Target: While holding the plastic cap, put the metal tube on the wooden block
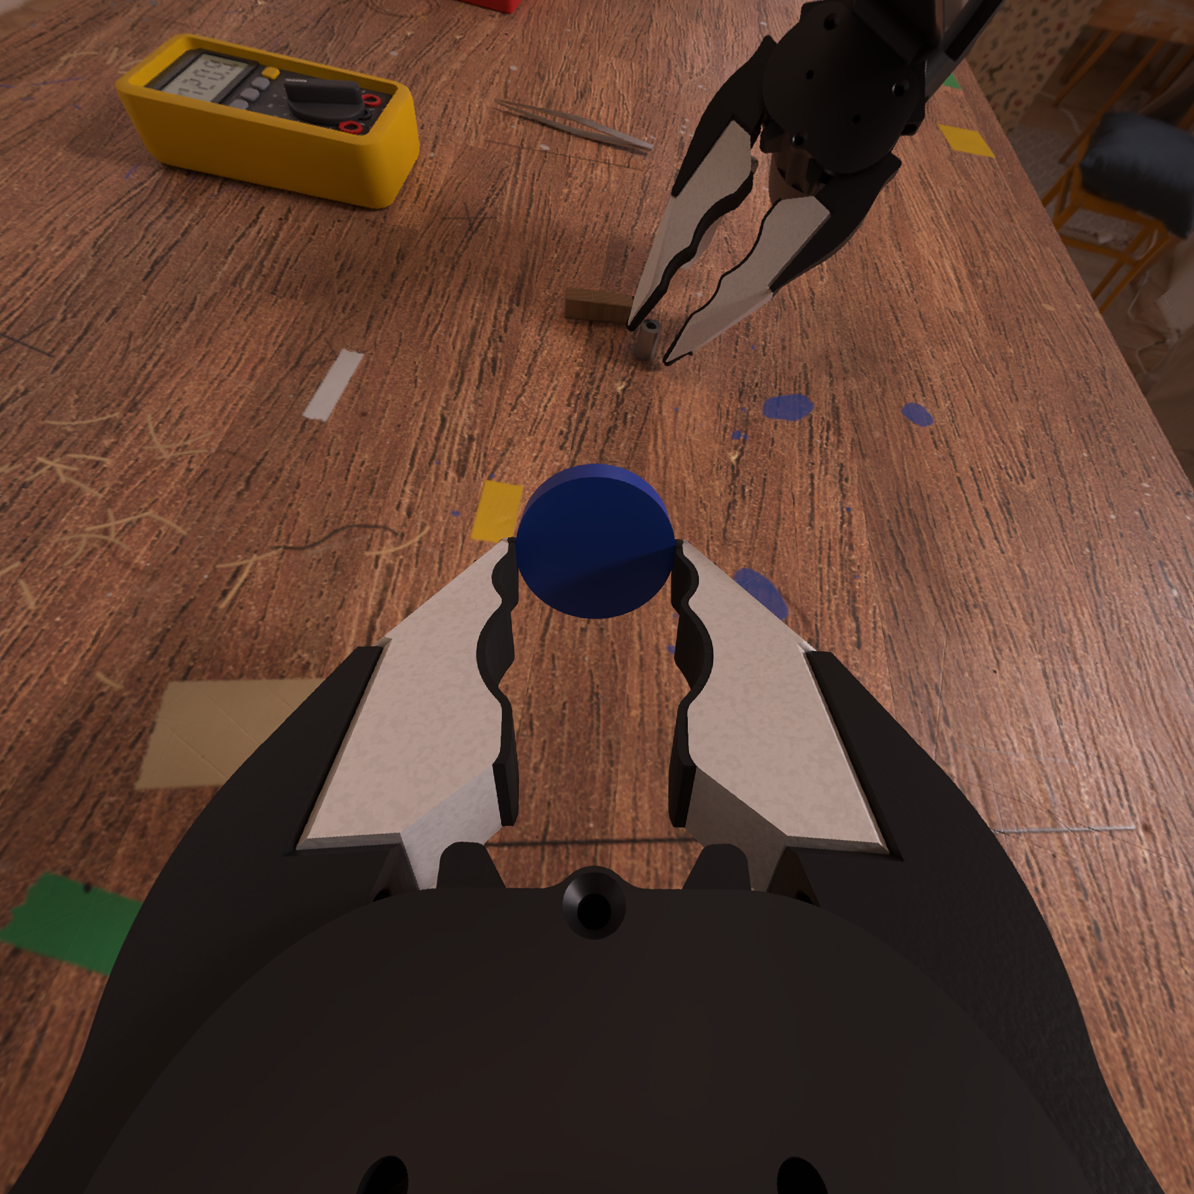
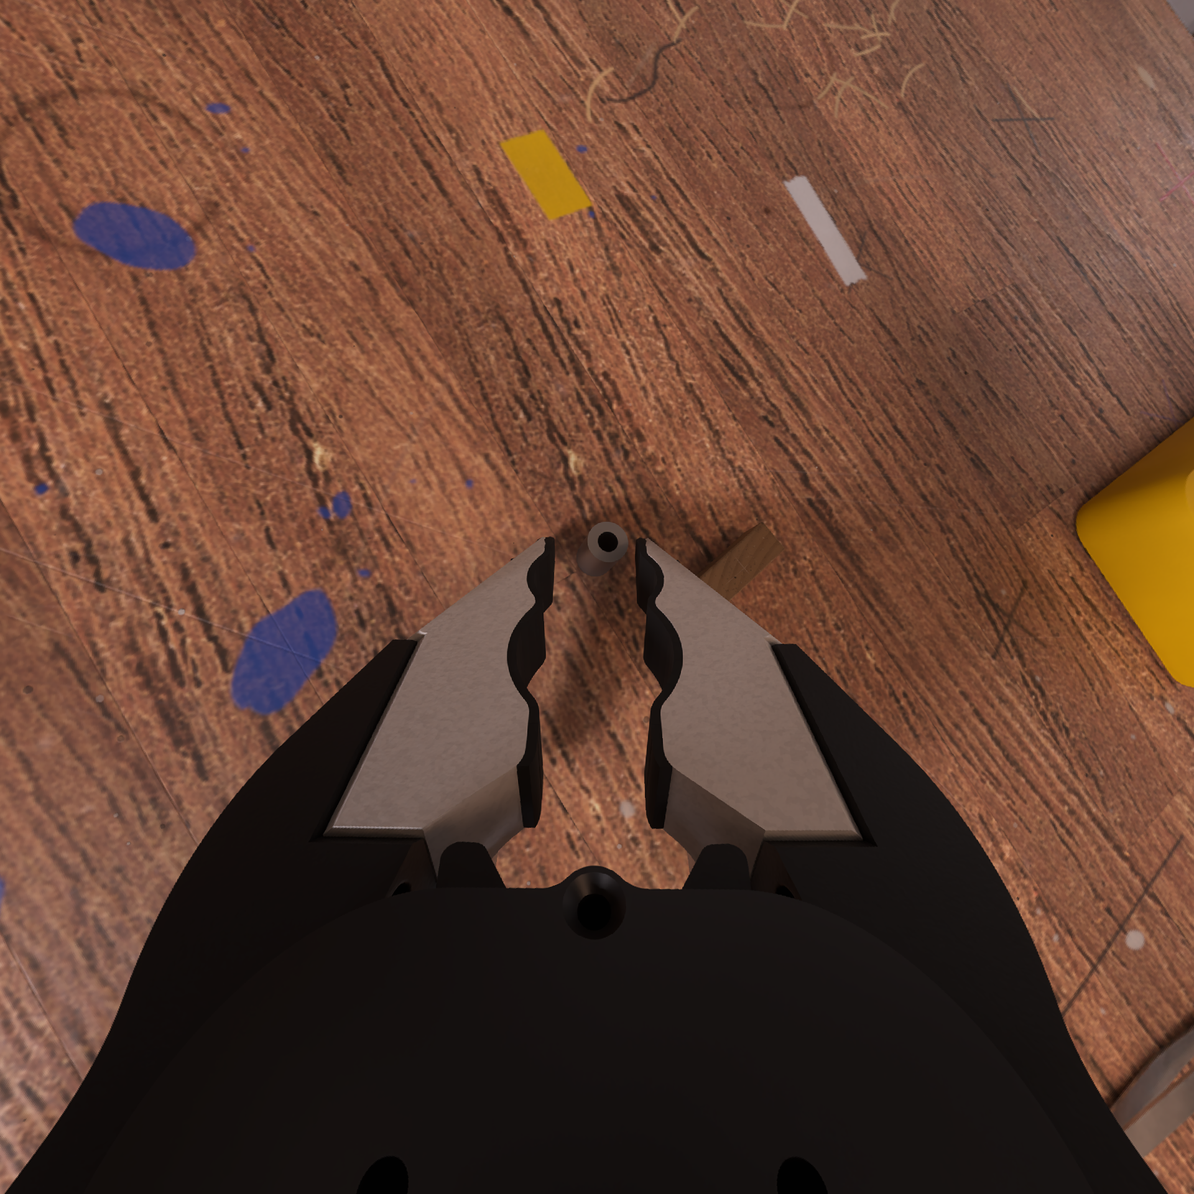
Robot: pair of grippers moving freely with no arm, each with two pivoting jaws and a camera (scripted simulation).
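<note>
Blue plastic fills the gap at the tips of my left fingers (image 1: 594,549): they are clamped on the cap (image 1: 594,541), a flat round disc held on edge by its rim, with its broad face turned toward my left camera. It hangs above the desk (image 1: 258,387), clear of the wood.

My right fingers (image 2: 595,549) stand apart, pointing down at the desk, with one tip on either side of the metal tube (image 2: 605,549). The tube stands upright on the wood, its open bore facing up at my right camera. From the left wrist view one tip looks to be right against the tube (image 1: 647,338); whether it truly touches I cannot tell. The other tip stands a little off it.

Just beyond the tube lies the wooden block (image 1: 597,305), a small brown piece flat on the desk, partly hidden behind my right fingertip in the right wrist view (image 2: 743,561). The tube is beside it, on the desk.

Farther out sit a yellow meter (image 1: 271,119), a pair of tweezers (image 1: 575,126), a white strip of tape (image 1: 334,384), a yellow piece of tape (image 1: 496,510) and blue paint blots (image 2: 134,235) on the wood.
</note>
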